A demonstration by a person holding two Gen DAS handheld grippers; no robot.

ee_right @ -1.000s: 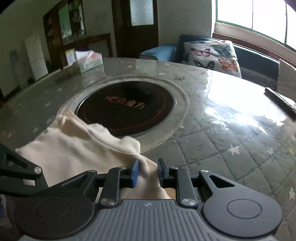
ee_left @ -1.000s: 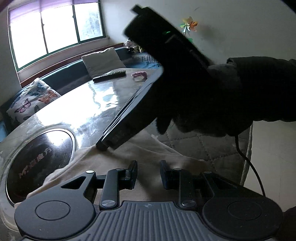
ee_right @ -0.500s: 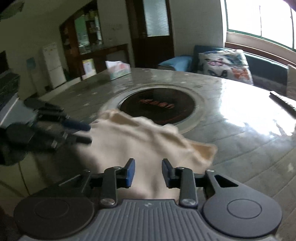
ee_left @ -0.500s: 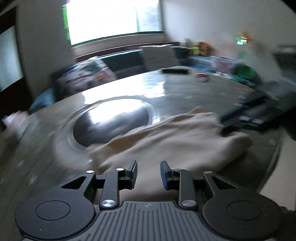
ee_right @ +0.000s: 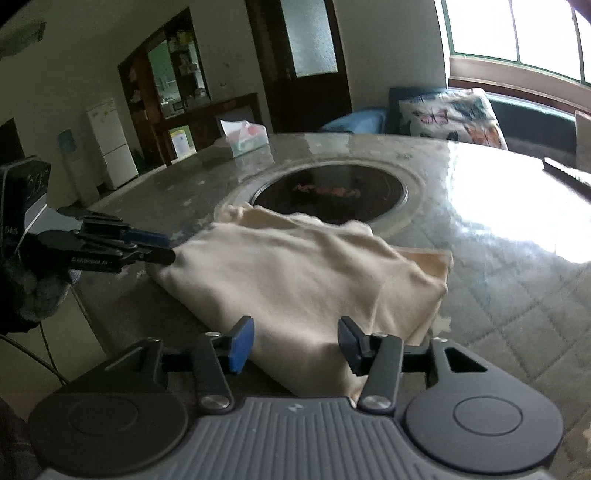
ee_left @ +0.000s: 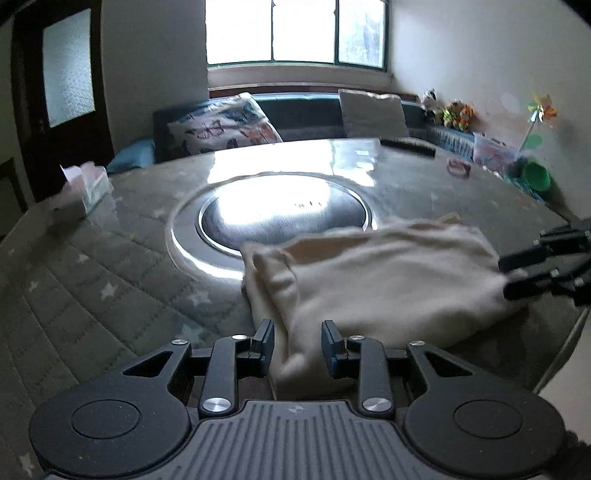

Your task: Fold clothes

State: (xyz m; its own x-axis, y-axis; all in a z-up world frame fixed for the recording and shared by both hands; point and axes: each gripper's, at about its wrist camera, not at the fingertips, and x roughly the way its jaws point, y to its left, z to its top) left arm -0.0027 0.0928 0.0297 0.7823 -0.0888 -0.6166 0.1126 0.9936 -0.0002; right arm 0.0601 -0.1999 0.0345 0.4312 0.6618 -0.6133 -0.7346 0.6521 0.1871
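My left gripper (ee_left: 297, 345) had a fold of the soft cream-coloured cloth (ee_left: 388, 280) between its fingers, but I could not tell if they pinched it or just sat beside it. My right gripper (ee_right: 295, 345) had just been opening, and its jaws stood wide with the cloth lying loose between them and the pads not pressing on it. The cloth lay in a folded heap on the big round quilted grey table (ee_right: 517, 295), just beside the dark round plate (ee_right: 332, 192) in the middle.

Window (ee_left: 295, 33) glare, perhaps slight motion blur.
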